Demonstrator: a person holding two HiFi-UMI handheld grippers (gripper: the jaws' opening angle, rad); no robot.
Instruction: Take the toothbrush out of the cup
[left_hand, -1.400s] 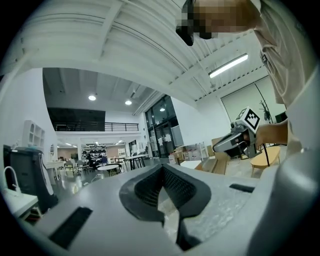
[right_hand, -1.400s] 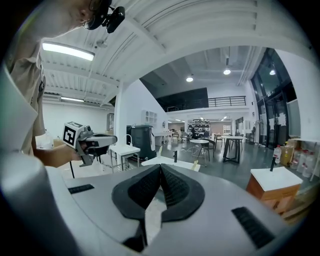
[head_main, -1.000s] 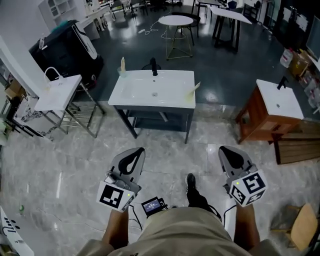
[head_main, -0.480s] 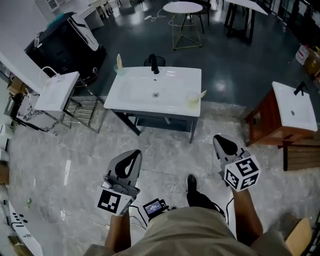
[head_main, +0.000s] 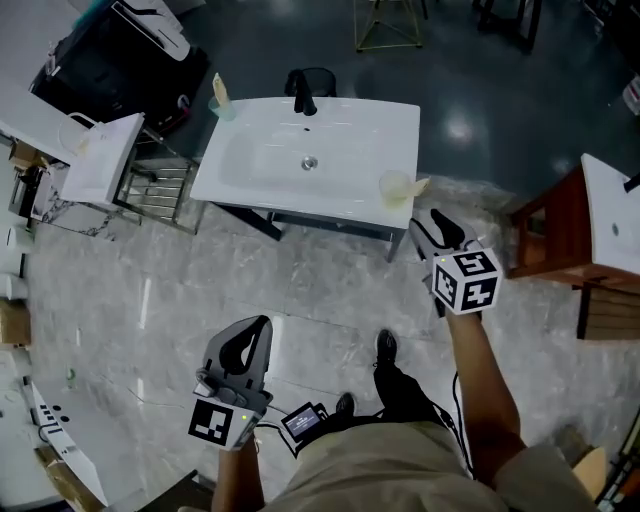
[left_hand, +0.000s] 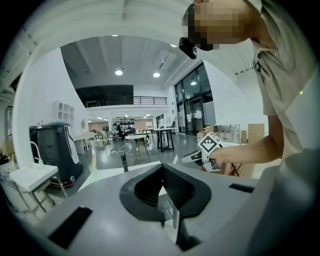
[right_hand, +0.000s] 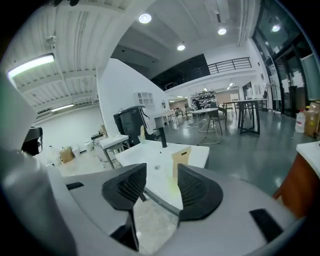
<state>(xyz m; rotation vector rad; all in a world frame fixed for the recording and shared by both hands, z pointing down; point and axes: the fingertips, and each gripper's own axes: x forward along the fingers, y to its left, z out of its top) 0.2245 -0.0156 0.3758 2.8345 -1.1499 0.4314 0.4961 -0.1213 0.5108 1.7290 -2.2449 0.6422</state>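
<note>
Jaws of right gripper (head_main: 428, 228) opening, empty, near cup (head_main: 395, 186); left gripper (head_main: 252, 335) closed, empty.

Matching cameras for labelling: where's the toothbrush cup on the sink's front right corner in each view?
Head view: cup right of centre, upper half, on the sink's front right corner.
Left gripper view: not in it.
Right gripper view: cup near centre, just below the middle.
Shared landmark: black faucet at the sink's back edge.
</note>
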